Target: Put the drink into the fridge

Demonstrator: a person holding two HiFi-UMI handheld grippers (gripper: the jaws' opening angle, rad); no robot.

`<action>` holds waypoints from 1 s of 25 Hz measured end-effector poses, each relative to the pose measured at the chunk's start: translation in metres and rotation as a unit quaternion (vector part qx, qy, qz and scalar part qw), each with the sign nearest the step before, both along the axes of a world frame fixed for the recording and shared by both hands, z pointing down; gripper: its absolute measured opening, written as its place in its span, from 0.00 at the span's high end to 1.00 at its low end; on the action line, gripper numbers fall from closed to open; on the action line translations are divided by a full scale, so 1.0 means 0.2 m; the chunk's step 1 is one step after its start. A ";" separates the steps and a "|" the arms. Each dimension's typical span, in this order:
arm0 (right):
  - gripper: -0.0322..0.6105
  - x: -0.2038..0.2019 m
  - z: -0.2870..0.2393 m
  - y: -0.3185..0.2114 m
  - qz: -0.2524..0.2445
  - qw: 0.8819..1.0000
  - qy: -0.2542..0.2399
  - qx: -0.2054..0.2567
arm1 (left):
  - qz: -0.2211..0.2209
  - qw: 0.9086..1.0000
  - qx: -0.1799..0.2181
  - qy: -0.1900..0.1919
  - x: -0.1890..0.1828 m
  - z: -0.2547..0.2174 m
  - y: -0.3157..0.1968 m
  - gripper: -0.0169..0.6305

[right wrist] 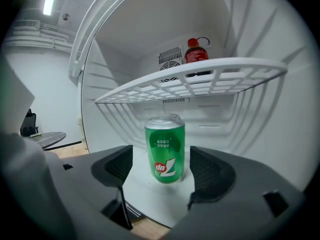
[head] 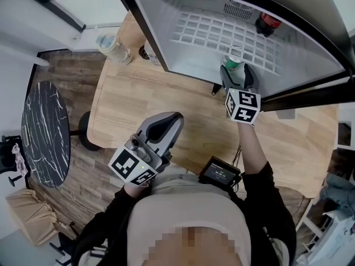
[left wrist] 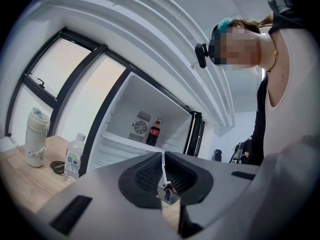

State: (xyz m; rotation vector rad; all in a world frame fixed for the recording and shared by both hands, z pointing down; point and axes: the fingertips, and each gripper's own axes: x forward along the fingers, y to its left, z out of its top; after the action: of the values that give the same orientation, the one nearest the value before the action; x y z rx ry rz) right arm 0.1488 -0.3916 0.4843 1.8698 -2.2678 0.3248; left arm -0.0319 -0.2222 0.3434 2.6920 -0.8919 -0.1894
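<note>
A: Head view?
B: The right gripper [head: 235, 73] is inside the fridge [head: 166, 32] at the green can [head: 235, 59]; the left gripper [head: 168, 122] hangs over the table [head: 127, 93].
A: Gripper views?
B: Left's jaws are pressed together, empty. Right's are spread, and the can stands between them, untouched, on the fridge floor.

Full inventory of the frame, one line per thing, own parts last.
fridge: 1, white interior, open, on wooden table
wire shelf: 1, white, inside fridge
green can: 1, green, upright on fridge floor
cola bottle: 1, dark, red cap, back of wire shelf
water bottle: 1, clear, on table beside fridge
flask: 1, white, by water bottle
round table: 1, dark marbled, on floor
left tongs: 1, grey, shut, empty
right tongs: 1, grey, open, either side of green can
</note>
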 end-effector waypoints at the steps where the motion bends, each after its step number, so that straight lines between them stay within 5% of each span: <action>1: 0.40 0.00 -0.02 0.02 0.003 1.000 -0.002 0.005 | 0.001 1.000 0.001 0.000 0.00 0.00 0.00 0.94; 25: 0.43 0.00 -0.53 0.51 -0.019 0.995 -0.045 0.085 | 0.049 0.999 0.013 0.012 0.13 -0.04 -0.03 0.94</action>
State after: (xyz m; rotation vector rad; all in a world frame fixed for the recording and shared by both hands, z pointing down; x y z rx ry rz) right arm 0.1490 -0.2896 0.3784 1.9252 -2.4578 0.2190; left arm -0.0055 -0.2287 0.3358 2.7436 -0.7535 -0.2113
